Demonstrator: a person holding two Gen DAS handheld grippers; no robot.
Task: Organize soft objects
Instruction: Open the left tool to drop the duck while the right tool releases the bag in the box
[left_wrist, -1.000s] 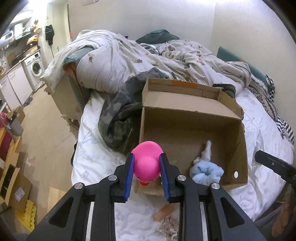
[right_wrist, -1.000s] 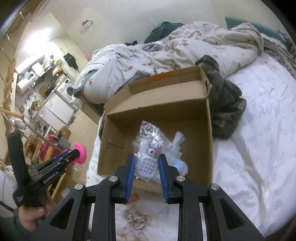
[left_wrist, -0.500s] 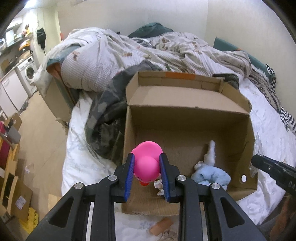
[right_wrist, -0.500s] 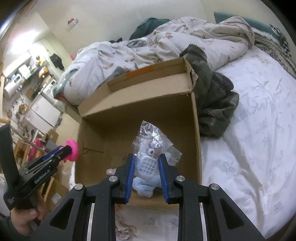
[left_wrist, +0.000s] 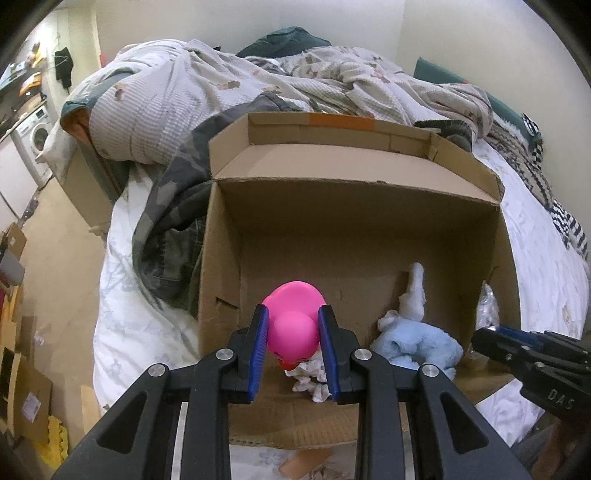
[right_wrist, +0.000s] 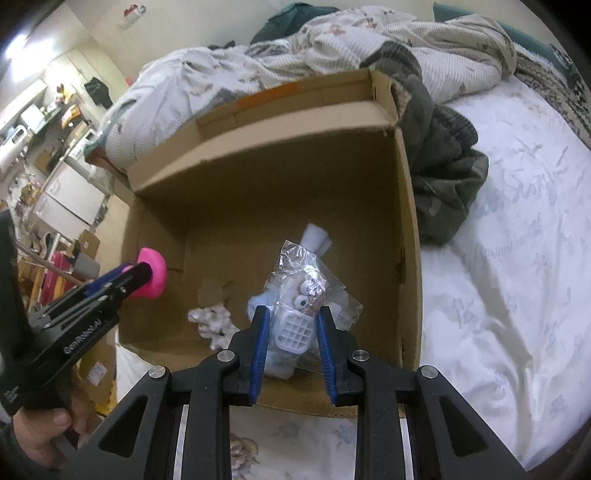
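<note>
- Pink rubber duck (left_wrist: 293, 328) is clamped in L tool (left_wrist: 293, 345) over cardboard box (left_wrist: 354, 229).
- Clear toy packet (right_wrist: 301, 310) is gripped by R tool (right_wrist: 291, 339), above blue plush (left_wrist: 417, 341) in box.

A rumpled striped duvet (left_wrist: 177, 99) lay heaped across the far end of the bed, with a dark green pillow (left_wrist: 284, 38) behind it by the wall. A camouflage garment (left_wrist: 170, 221) was draped over the white floral sheet (right_wrist: 509, 229) toward the bed's left edge. Beyond that edge, on the beige floor, stood a washing machine (left_wrist: 35, 136) and flattened cardboard pieces (left_wrist: 26, 391). A patterned knit blanket (left_wrist: 532, 162) ran along the bed's right side.
</note>
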